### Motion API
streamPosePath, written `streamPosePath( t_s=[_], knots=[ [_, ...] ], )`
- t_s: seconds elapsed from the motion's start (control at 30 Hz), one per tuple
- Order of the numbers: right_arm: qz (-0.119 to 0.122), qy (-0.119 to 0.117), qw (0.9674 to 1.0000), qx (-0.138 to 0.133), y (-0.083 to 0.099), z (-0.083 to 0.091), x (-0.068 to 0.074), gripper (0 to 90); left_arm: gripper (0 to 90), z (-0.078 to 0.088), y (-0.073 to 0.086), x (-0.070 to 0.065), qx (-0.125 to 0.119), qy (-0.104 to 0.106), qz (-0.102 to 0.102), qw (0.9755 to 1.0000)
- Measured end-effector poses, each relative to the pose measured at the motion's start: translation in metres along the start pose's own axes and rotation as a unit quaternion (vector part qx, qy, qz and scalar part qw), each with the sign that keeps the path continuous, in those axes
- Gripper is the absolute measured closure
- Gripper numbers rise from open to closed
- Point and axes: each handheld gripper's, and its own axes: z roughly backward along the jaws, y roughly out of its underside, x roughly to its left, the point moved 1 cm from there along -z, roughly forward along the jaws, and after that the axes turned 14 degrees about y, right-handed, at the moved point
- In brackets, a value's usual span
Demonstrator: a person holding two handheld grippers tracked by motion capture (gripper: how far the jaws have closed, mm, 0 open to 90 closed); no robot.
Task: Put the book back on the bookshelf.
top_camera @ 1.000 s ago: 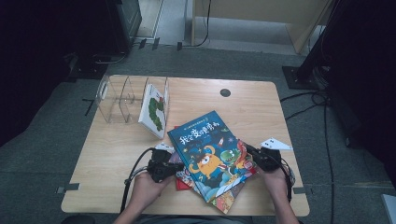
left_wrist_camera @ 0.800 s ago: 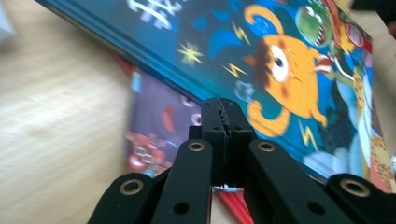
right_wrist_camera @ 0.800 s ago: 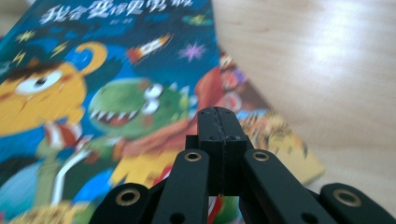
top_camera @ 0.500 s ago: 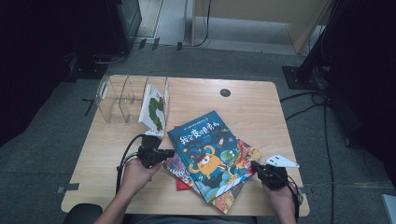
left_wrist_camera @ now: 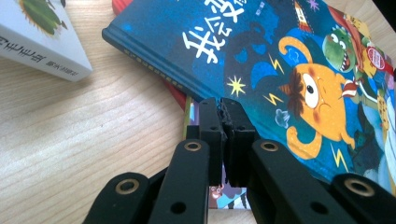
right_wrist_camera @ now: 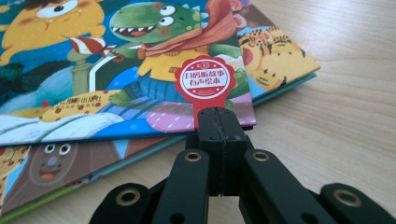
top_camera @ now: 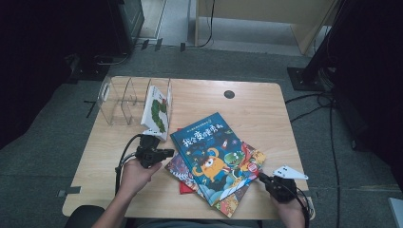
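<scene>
A blue picture book [top_camera: 211,152] with an orange monster on its cover tops a loose stack of several books mid-table. Under it lie a red book [top_camera: 183,187] and a colourful one [top_camera: 237,199]. My left gripper [top_camera: 168,152] is shut and empty, its tip just short of the blue book's [left_wrist_camera: 280,60] left edge. My right gripper [top_camera: 262,177] is shut too, and its tip [right_wrist_camera: 219,114] sits at the blue book's [right_wrist_camera: 116,70] near right corner, below a red seal sticker. The lower book [right_wrist_camera: 275,56] sticks out beyond that corner.
A clear acrylic book rack [top_camera: 119,99] stands at the back left, and a white book [top_camera: 157,111] with a green caterpillar leans in its right slot. The wooden table [top_camera: 266,114] has a cable hole [top_camera: 229,94] near the back edge. Dark floor and cables surround it.
Both grippers have drawn back from the sides of the stack: the left one moved left and away, the right one toward the near right corner. The books have not moved.
</scene>
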Motion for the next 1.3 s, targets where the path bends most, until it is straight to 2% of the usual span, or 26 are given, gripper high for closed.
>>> streamPosePath(
  t_s=[0.27,0.47,0.7,0.8,0.87,1.03,1.17,1.27,1.3],
  knots=[
    [-0.001,0.006,1.0000,-0.005,-0.008,-0.010,-0.005,90.0,87.4,0.004,0.005,0.007,-0.006,-0.011,0.015,0.9998],
    [-0.012,0.011,0.9998,-0.005,-0.019,-0.024,-0.014,90.0,85.9,0.011,0.010,0.011,-0.016,-0.028,0.025,0.9992],
    [-0.033,0.009,0.9994,-0.007,-0.027,-0.036,-0.025,90.0,81.2,0.014,0.012,0.014,-0.014,-0.037,0.026,0.9989],
    [-0.032,0.011,0.9994,-0.009,-0.032,-0.041,-0.028,90.0,78.5,0.015,0.013,0.014,-0.012,-0.040,0.026,0.9988],
    [-0.035,0.008,0.9993,-0.008,-0.035,-0.045,-0.029,90.0,77.7,0.017,0.014,0.014,-0.013,-0.040,0.027,0.9988],
    [-0.023,0.010,0.9996,-0.010,-0.044,-0.054,-0.034,90.0,76.3,0.019,0.014,0.015,-0.015,-0.033,0.024,0.9991],
    [-0.042,0.003,0.9991,-0.011,-0.045,-0.057,-0.038,90.0,75.9,0.019,0.011,0.019,-0.013,-0.028,0.025,0.9992],
    [-0.033,0.006,0.9994,-0.011,-0.047,-0.058,-0.037,90.0,75.9,0.018,0.009,0.024,-0.012,-0.025,0.028,0.9992],
    [-0.029,0.009,0.9995,-0.013,-0.050,-0.060,-0.038,90.0,75.4,0.017,0.009,0.024,-0.010,-0.027,0.023,0.9993]
  ],
)
